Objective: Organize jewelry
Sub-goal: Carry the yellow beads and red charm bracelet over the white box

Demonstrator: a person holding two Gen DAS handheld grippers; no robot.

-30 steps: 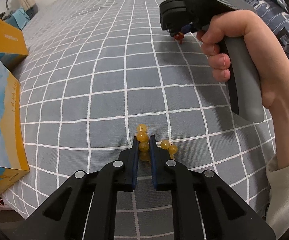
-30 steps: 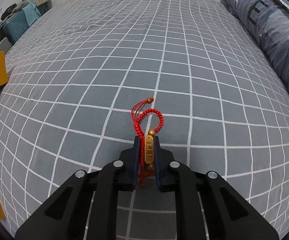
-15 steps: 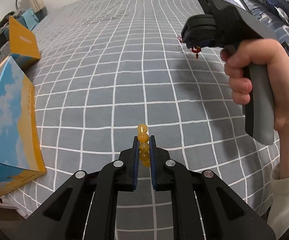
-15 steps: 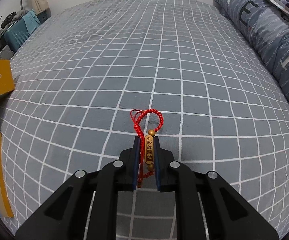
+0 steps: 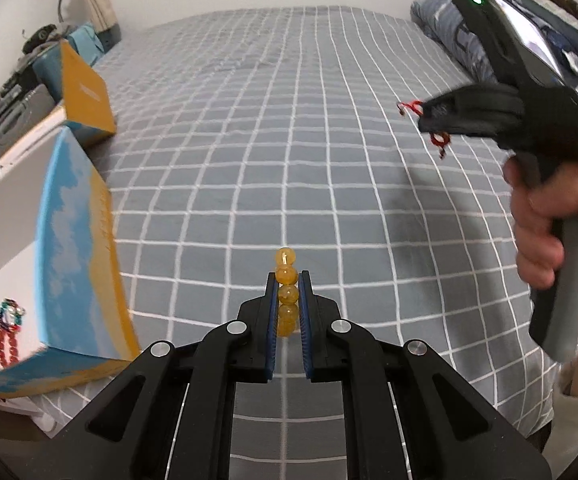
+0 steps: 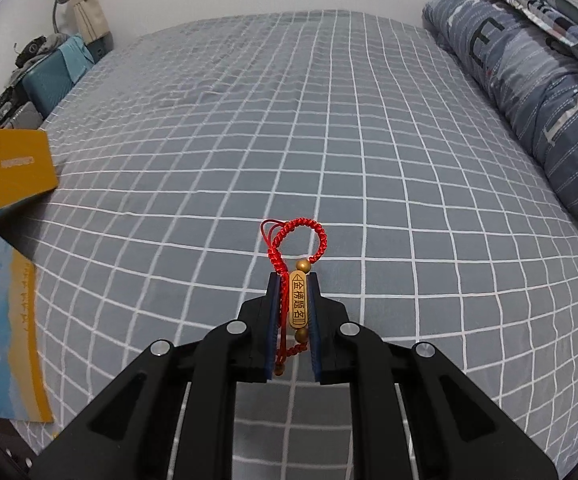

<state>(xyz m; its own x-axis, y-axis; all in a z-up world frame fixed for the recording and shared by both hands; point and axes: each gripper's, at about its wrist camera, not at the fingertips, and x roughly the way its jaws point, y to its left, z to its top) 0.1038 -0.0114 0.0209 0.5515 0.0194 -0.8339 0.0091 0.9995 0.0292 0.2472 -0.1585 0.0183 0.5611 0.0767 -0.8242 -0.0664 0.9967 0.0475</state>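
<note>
Left gripper (image 5: 288,280) clamps amber bead bracelet (image 5: 286,296); right gripper (image 6: 293,284) clamps red cord bracelet (image 6: 297,248), both above checked bedspread (image 5: 289,140).

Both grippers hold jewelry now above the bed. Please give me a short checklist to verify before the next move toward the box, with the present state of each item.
1. Left gripper shut on the yellow bead bracelet: ok.
2. Right gripper shut on the red braided cord bracelet with a gold tag: ok.
3. White inside of the open blue-and-yellow box visible at left: ok.
4. Beaded jewelry already in the box; free space beside it: cannot tell.
5. Grey checked bedcover between the grippers and the box free of obstacles: ok.
</note>
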